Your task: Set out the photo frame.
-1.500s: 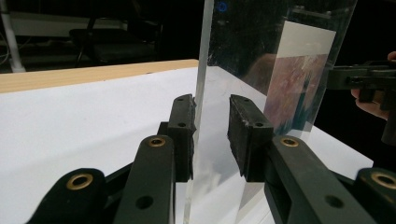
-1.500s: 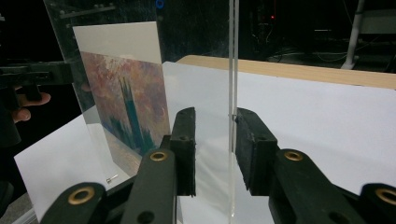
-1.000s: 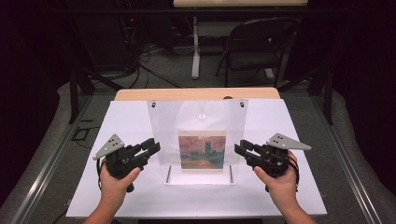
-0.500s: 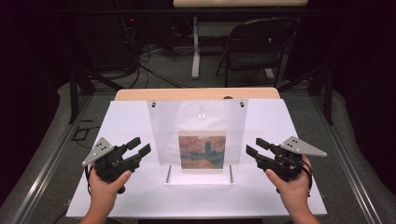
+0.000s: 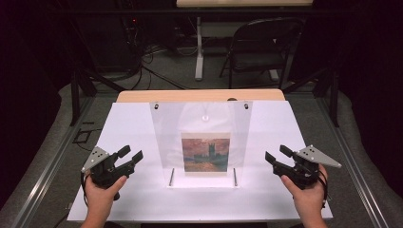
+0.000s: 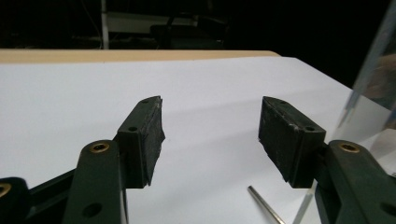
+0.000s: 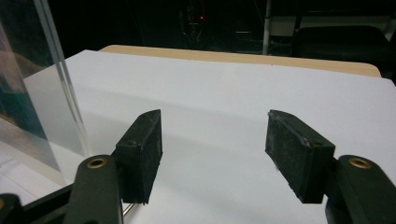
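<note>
Clear acrylic stand sits between our grippers, touching neither. Left gripper and right gripper have just been opening: jaws spread, nothing between them. Picture detail possibly a landscape.

No words, labels or numbers can be read on anything here.

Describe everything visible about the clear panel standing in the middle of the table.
The clear panel looks like transparent acrylic, standing nearly upright on the white table midway between the two hands. Two small fasteners sit at its top corners, and two thin metal rods run along the table at its base. A small painting in orange and teal tones shows at its lower centre. Neither gripper touches it.
</note>
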A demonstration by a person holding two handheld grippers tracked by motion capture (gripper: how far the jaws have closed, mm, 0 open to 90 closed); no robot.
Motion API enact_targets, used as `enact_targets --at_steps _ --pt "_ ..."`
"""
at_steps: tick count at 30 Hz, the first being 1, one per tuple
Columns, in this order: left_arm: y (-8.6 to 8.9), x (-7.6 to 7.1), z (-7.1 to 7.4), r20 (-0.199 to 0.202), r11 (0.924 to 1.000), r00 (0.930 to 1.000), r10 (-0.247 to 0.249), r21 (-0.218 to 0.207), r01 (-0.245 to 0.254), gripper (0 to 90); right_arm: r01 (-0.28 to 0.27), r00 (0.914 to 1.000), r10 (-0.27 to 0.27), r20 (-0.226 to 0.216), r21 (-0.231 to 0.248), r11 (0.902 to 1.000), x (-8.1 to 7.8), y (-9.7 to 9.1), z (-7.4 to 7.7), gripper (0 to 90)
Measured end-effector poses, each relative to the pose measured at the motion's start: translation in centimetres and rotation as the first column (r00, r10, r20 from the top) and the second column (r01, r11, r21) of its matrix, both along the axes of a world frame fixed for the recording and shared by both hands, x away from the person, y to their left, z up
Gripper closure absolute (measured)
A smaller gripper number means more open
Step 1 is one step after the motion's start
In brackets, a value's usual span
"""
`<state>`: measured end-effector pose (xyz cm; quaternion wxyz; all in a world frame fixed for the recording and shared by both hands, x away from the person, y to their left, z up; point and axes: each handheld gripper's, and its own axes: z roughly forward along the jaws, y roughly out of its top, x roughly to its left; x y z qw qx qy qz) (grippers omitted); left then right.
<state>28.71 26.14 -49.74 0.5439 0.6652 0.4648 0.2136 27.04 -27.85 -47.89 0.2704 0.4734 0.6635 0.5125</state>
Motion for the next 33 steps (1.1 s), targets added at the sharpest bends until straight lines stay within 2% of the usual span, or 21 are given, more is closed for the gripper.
enact_targets --at_steps 1,4,11,13,17,19,22,24,28,33 --pt "0.0 0.0 0.0 0.000 1.0000 1.0000 0.000 0.000 0.000 40.0 0.004 1.0000 -0.004 0.001 -0.002 1.0000 0.0 -0.1 -0.2 36.3" --pt "0.4 0.4 -1.4 -0.018 0.9996 0.9995 0.028 0.010 -0.028 39.9 0.013 0.9999 -0.013 -0.003 -0.009 0.9999 0.1 0.0 -0.9 36.5" --pt "0.8 0.9 -3.1 -0.038 0.9980 0.9979 0.053 0.035 -0.052 39.3 -0.005 0.9996 0.003 -0.029 -0.068 0.9977 0.5 0.9 -3.0 36.8" --pt "0.8 0.9 -3.3 -0.039 0.9978 0.9977 0.055 0.038 -0.053 39.2 -0.012 0.9994 0.009 -0.034 -0.077 0.9969 0.5 1.0 -3.2 37.0" --pt "0.3 1.1 -4.0 -0.056 0.9969 0.9978 0.035 0.072 -0.031 39.1 -0.037 0.9976 0.031 -0.062 -0.097 0.9946 0.9 1.4 -4.4 37.7" --pt "0.1 1.1 -4.0 -0.048 0.9962 0.9984 0.031 0.082 -0.027 39.1 -0.051 0.9959 0.043 -0.080 -0.103 0.9934 1.0 1.5 -4.8 37.7" --pt "-0.2 1.1 -4.1 -0.049 0.9946 0.9985 0.024 0.102 -0.019 39.1 -0.061 0.9930 0.050 -0.107 -0.101 0.9931 1.3 1.5 -5.3 37.7" --pt "-0.3 1.1 -4.2 -0.056 0.9937 0.9982 0.020 0.111 -0.014 39.1 -0.058 0.9914 0.048 -0.122 -0.085 0.9947 1.5 1.3 -5.6 37.7" --pt "-0.4 1.3 -4.4 -0.061 0.9931 0.9980 0.015 0.117 -0.007 39.1 -0.041 0.9834 0.032 -0.179 -0.044 0.9982 1.8 0.8 -6.1 38.4" --pt "-0.5 1.5 -4.9 -0.094 0.9910 0.9955 0.012 0.134 0.000 39.0 0.000 0.9818 -0.003 -0.190 -0.018 0.9998 1.9 0.0 -6.4 39.9"
